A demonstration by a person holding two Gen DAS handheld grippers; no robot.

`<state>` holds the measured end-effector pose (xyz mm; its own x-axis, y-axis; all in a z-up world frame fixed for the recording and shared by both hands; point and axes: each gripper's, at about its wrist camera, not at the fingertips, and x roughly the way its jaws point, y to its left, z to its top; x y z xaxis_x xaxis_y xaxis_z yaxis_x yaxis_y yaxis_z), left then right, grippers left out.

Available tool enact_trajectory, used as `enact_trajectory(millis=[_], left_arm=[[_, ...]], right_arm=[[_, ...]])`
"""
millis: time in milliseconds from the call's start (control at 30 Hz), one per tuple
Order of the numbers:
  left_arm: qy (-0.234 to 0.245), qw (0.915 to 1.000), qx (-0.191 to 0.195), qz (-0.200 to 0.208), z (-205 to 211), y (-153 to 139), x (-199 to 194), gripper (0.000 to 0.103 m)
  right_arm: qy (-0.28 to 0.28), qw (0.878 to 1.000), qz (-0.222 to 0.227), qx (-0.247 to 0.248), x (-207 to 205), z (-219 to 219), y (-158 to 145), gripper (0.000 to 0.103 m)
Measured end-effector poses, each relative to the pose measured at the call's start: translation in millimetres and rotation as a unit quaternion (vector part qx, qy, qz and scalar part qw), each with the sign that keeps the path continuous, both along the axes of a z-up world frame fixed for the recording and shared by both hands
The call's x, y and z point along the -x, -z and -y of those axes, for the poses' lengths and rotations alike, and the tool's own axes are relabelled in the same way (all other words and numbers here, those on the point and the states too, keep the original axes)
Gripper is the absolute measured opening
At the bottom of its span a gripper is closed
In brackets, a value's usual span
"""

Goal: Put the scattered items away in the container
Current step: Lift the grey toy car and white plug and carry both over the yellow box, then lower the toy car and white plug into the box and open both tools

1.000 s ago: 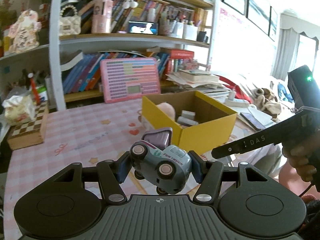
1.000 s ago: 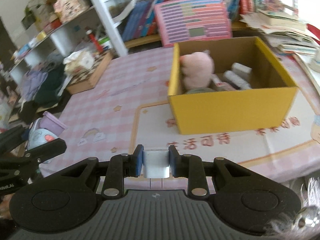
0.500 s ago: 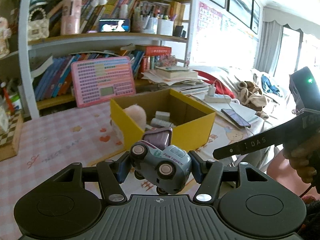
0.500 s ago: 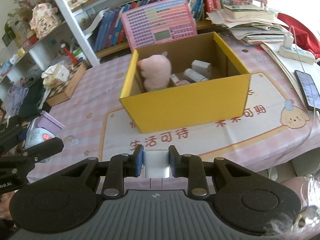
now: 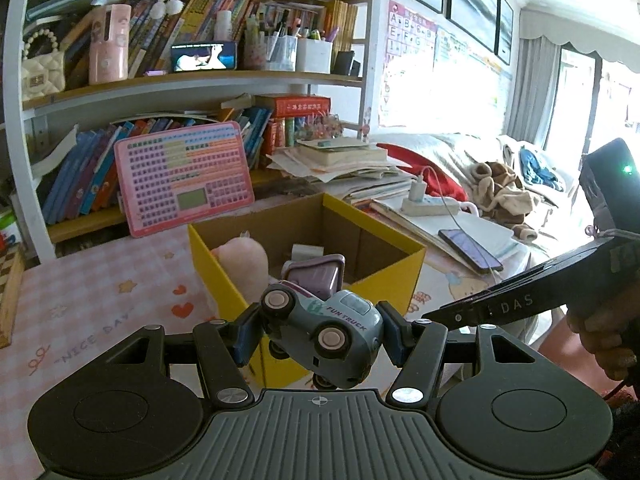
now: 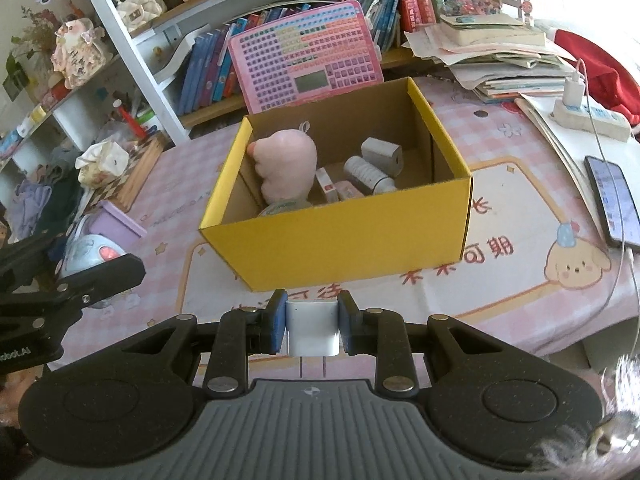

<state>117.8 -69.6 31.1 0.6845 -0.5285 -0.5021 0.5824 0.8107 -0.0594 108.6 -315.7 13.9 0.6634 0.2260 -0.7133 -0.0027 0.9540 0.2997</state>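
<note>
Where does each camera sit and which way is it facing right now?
Left wrist: on the left hand-held gripper, facing the yellow box and bookshelf; its fingers clamp a toy truck; a hand shows at right.
Right wrist: on the right hand-held gripper, looking down into the box; its fingers clamp a white charger.
Shared: box, pink plush, pink keyboard toy.

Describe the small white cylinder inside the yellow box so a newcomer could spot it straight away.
Find the yellow box on the pink checked tablecloth, in front of the pink keyboard toy. Inside, right of the pink plush, lies a ribbed white cylinder on its side. Its neighbours are boxy: a grey block behind it and flat packets to its left.
</note>
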Motion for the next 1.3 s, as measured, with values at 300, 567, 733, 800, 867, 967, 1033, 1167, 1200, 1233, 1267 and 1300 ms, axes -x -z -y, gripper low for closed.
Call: enact_trajectory(millis=[300, 567, 733, 800, 867, 967, 1033, 1167, 1200, 1233, 1267, 1300], left_arm=[[-0.022, 0.9997, -0.003, 0.010, 25, -2, -33, 0.061], [-0.041, 0.9985, -0.028, 0.023, 54, 0, -84, 0.061], [-0.040, 0.9967, -0.070, 0.009, 81, 18, -117, 0.061], [-0.037, 0.9952, -0.091, 0.002, 92, 29, -128, 0.061], [-0.038, 0.9932, -0.110, -0.007, 102, 39, -138, 0.061], [-0.053, 0.9897, -0.132, -0.017, 110, 50, -147, 0.061], [-0.060, 0.9886, -0.135, -0.029, 112, 55, -150, 0.061], [-0.068, 0.9870, -0.142, -0.033, 116, 58, -155, 0.061], [-0.070, 0.9864, -0.145, -0.032, 117, 58, -155, 0.061], [-0.072, 0.9858, -0.149, -0.030, 119, 59, -156, 0.061], [-0.073, 0.9854, -0.151, -0.030, 120, 59, -156, 0.061], [-0.074, 0.9852, -0.152, -0.030, 121, 59, -157, 0.061]], right_arm=[[-0.025, 0.999, 0.029, 0.019, -44, 29, -15, 0.025], [-0.077, 0.994, 0.058, 0.057, -124, 45, -23, 0.025], [-0.135, 0.985, 0.040, 0.102, -187, 37, -8, 0.025], [-0.160, 0.980, 0.021, 0.116, -210, 32, 4, 0.025], [-0.183, 0.975, 0.003, 0.129, -230, 27, 17, 0.025], [-0.229, 0.962, -0.022, 0.145, -250, 17, 36, 0.025], [-0.253, 0.953, -0.035, 0.160, -260, 11, 46, 0.025], [-0.278, 0.943, -0.052, 0.176, -273, 3, 58, 0.025], [-0.281, 0.942, -0.055, 0.177, -275, 2, 60, 0.025], [-0.284, 0.941, -0.057, 0.177, -277, 1, 62, 0.025], [-0.287, 0.940, -0.059, 0.176, -279, -1, 62, 0.025], [-0.289, 0.939, -0.061, 0.176, -280, -2, 63, 0.025]])
